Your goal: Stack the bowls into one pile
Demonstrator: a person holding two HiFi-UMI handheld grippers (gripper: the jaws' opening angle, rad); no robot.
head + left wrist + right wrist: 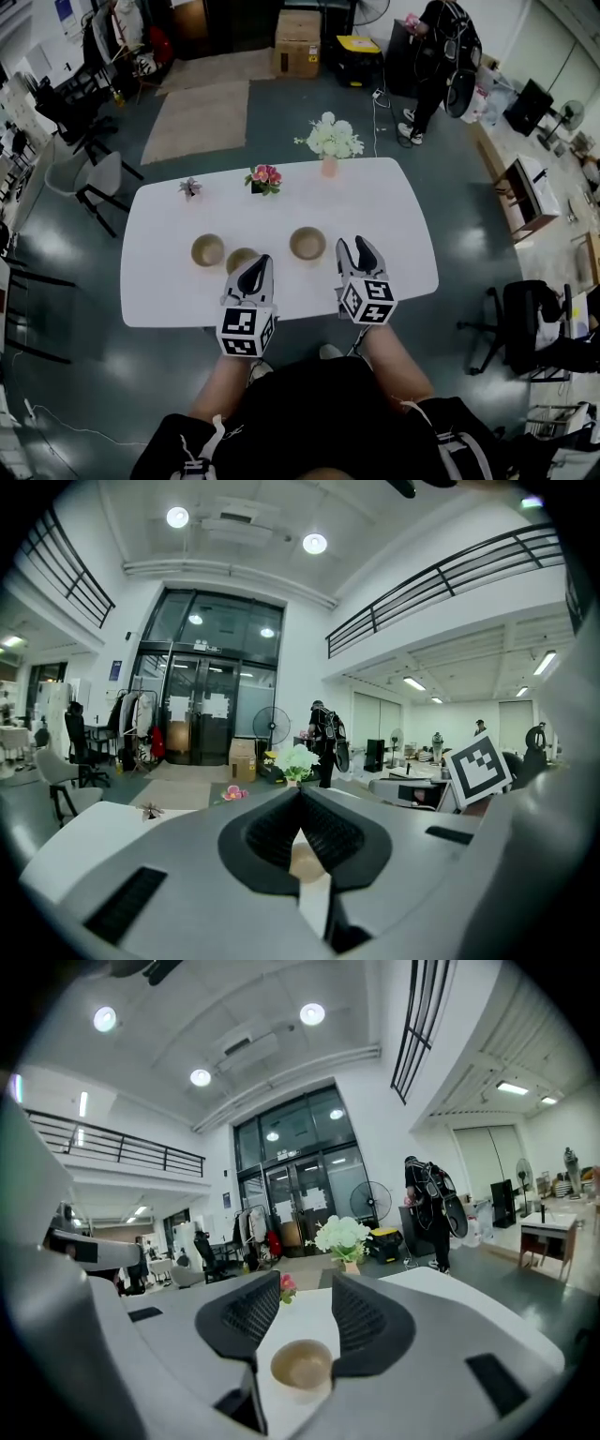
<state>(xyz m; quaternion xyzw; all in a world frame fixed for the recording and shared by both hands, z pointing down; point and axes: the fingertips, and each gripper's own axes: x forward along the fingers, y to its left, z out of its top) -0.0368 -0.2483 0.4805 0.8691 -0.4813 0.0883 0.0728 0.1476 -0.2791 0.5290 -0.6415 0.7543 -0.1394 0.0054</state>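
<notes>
Bowls lie unstacked on table; left claw closed, right claw wide.

The head camera sits above the person and looks steeply down, taking in the whole white table and the floor around it. The cameras on the left gripper and the right gripper ride low behind the jaws, close over the tabletop. Both face almost level across it toward the glass doors. All three views share the white flowers and the standing person beyond the table's far edge.
</notes>
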